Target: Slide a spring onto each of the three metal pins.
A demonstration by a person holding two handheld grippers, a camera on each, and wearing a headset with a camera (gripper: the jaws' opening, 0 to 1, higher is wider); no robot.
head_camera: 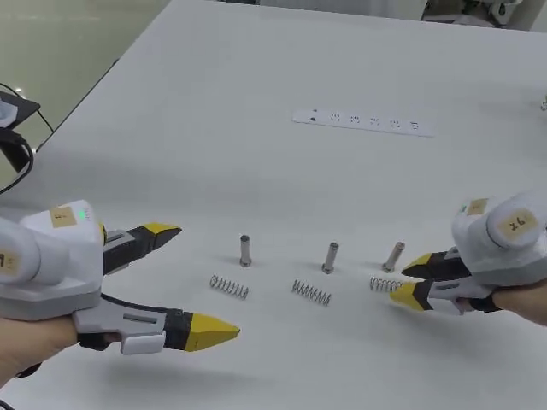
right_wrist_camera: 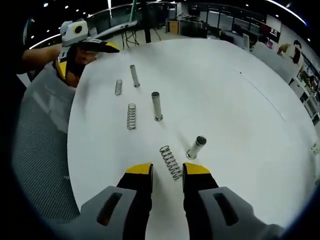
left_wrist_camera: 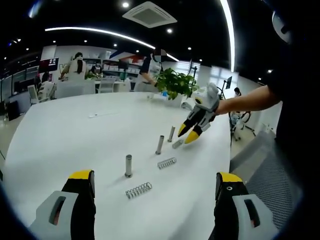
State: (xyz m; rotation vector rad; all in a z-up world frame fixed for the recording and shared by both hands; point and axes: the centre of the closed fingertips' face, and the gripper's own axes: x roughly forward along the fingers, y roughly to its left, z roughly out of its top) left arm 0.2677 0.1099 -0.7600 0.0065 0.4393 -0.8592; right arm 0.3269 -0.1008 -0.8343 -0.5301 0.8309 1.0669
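Three springs lie on their sides on a white surface (head_camera: 256, 85), none of them on a pin, each just in front of one of three metal pins that stand upright in a row: the left spring (head_camera: 229, 287) before the left pin (head_camera: 244, 250), the middle spring (head_camera: 311, 293) before the middle pin (head_camera: 331, 256), and the right spring (head_camera: 385, 284) before the right pin (head_camera: 394, 255). The right hand-held gripper (head_camera: 405, 281), held low at the right end of the row, has its yellow-tipped jaws parted by a narrow gap; the right gripper view shows the near end of the right spring (right_wrist_camera: 170, 161) lying in that gap, between the tips of the right hand-held gripper (right_wrist_camera: 167, 172), with the right pin (right_wrist_camera: 196, 147) just beyond, though whether either tip touches the coil cannot be told. The left hand-held gripper (head_camera: 197, 279) hangs to the left of the row, well apart from the parts, its jaws spread wide and holding nothing. A white power strip (head_camera: 363, 121) lies farther back on the surface.
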